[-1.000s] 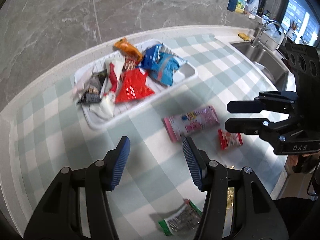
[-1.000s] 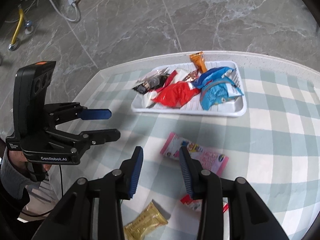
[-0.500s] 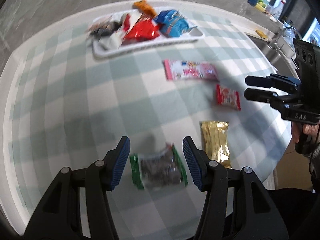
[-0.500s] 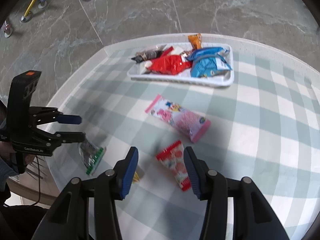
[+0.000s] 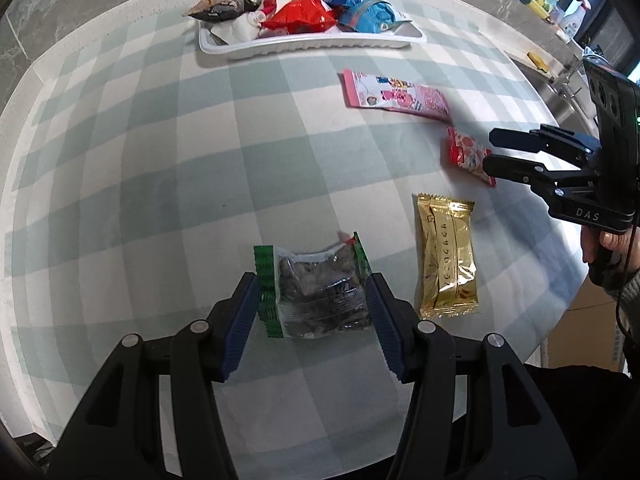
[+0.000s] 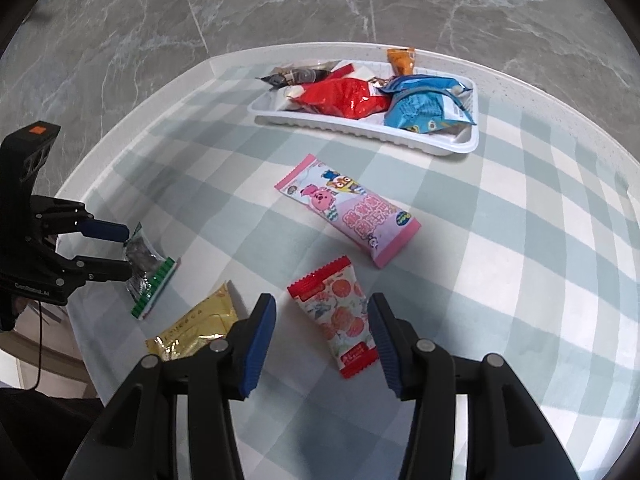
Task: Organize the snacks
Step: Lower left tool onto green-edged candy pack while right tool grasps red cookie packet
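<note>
A clear packet with green ends (image 5: 316,292) lies near the table's front edge. My left gripper (image 5: 312,280) points down over it, open, one finger along each green end. In the right wrist view that gripper (image 6: 127,253) stands at the far left around the same packet (image 6: 148,276). A red and white packet (image 6: 332,320) lies between the open fingers of my right gripper (image 6: 320,300), with a gap on each side. The left wrist view shows this gripper (image 5: 490,152) just right of the red packet (image 5: 466,154).
A white tray (image 5: 312,44) holding several snack bags sits at the table's far side. A long pink packet (image 6: 348,216) lies mid-table and a gold packet (image 5: 446,256) near the front edge. A hand (image 5: 608,240) holds the right gripper. A sink and bottles stand at the far right.
My left gripper swung away from the tray and came down over the green-ended packet. My right gripper lowered onto the red packet, and its jaws stand wider than before.
</note>
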Action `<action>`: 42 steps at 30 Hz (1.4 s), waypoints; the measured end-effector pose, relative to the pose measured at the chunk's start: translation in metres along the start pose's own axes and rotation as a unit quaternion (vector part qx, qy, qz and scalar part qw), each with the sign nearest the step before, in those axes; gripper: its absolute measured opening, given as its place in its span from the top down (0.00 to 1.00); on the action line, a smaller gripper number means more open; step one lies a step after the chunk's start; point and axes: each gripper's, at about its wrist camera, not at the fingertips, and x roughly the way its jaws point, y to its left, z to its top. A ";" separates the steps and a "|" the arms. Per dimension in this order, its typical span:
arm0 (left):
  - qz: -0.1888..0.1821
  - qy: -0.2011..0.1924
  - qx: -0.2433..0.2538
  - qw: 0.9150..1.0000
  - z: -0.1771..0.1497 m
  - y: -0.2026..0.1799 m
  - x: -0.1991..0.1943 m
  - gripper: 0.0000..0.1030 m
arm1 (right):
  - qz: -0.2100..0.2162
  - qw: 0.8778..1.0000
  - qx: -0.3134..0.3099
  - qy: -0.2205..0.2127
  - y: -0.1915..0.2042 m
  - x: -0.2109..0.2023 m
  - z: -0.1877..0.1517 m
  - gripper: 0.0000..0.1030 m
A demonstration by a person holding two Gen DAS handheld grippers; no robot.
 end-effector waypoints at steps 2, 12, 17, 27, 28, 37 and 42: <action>-0.003 0.002 0.000 1.000 0.000 -0.001 0.002 0.49 | -0.004 1.000 -0.008 0.002 0.001 0.002 0.001 0.50; -0.008 0.016 0.010 1.000 0.004 -0.011 0.015 0.49 | -0.009 0.999 -0.042 0.010 0.008 0.011 0.004 0.43; -0.013 0.020 0.014 1.000 0.009 -0.017 0.020 0.49 | -0.011 0.998 -0.059 0.019 0.012 0.016 0.002 0.42; -0.011 0.037 0.054 0.998 0.011 -0.038 0.037 0.39 | -0.007 0.997 -0.074 0.021 0.014 0.018 0.000 0.36; -0.011 0.041 0.059 0.997 0.010 -0.041 0.039 0.39 | -0.006 0.997 -0.075 0.021 0.014 0.019 0.000 0.35; -0.003 0.036 0.088 0.995 0.009 -0.052 0.052 0.31 | -0.005 0.996 -0.082 0.023 0.013 0.021 -0.001 0.33; 0.023 0.034 0.134 0.990 0.006 -0.065 0.058 0.30 | -0.004 0.996 -0.086 0.025 0.012 0.022 -0.001 0.33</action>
